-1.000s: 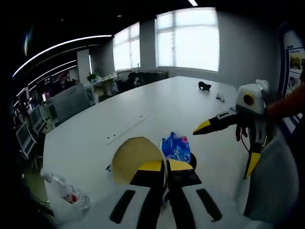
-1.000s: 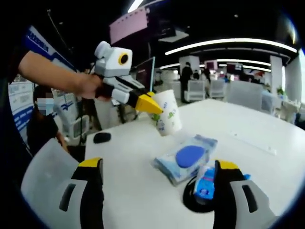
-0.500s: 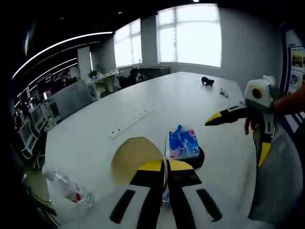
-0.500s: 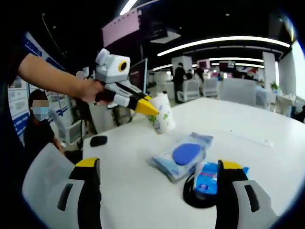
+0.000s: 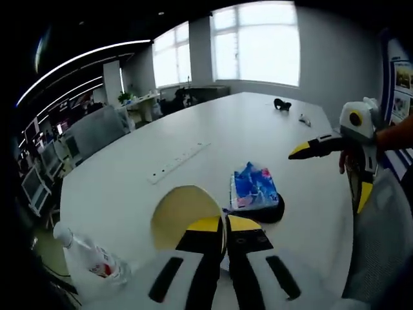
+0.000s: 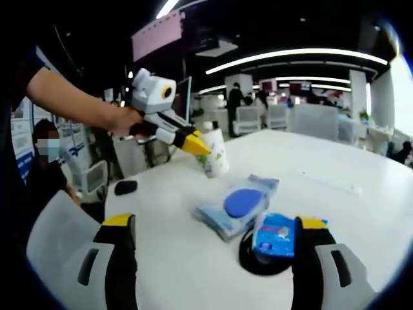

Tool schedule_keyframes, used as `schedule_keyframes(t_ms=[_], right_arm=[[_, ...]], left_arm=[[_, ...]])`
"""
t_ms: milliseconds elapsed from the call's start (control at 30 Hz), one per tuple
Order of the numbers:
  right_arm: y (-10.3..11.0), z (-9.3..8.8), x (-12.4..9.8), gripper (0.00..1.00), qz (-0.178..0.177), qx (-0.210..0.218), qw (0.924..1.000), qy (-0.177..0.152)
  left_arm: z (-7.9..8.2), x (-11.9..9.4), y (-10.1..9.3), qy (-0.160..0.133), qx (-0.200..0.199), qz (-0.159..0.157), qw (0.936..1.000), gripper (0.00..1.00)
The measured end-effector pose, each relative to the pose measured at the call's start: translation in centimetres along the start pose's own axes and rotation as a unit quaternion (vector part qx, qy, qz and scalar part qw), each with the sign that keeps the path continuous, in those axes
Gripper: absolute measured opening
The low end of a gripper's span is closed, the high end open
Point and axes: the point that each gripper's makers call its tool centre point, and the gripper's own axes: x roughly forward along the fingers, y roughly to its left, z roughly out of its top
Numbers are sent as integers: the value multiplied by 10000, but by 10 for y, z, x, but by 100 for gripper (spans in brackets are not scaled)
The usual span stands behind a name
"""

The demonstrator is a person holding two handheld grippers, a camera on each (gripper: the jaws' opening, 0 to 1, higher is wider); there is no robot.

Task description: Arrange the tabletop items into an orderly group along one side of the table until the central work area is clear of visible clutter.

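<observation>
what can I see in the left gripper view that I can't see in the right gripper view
Left gripper view alone: a plastic water bottle lying at the table's near edge, a white power strip along the table, small dark things at the far end, bright windows, and the right tool, open.

Right gripper view alone: the left tool shut on the paper cup's rim from outside, a wet-wipe pack with a blue lid, a black mouse-like thing.

Both: the white table, the paper cup, the blue packet on a black disc.
</observation>
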Motion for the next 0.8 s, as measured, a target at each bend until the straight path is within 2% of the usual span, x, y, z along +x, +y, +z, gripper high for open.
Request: schedule_keyframes(t_ms=[367, 600, 800], right_arm=[[-7, -5, -1, 100, -133, 97, 9999, 12], [-9, -9, 1, 100, -148, 335, 9993, -7], [-11, -14, 2, 100, -209, 358, 9991, 40]], left_arm=[[-10, 7, 18, 169, 83, 140, 9997, 1], [-18, 15, 29, 283, 62, 170, 9994, 1], [-23, 25, 39, 372, 104, 216, 9990, 1]])
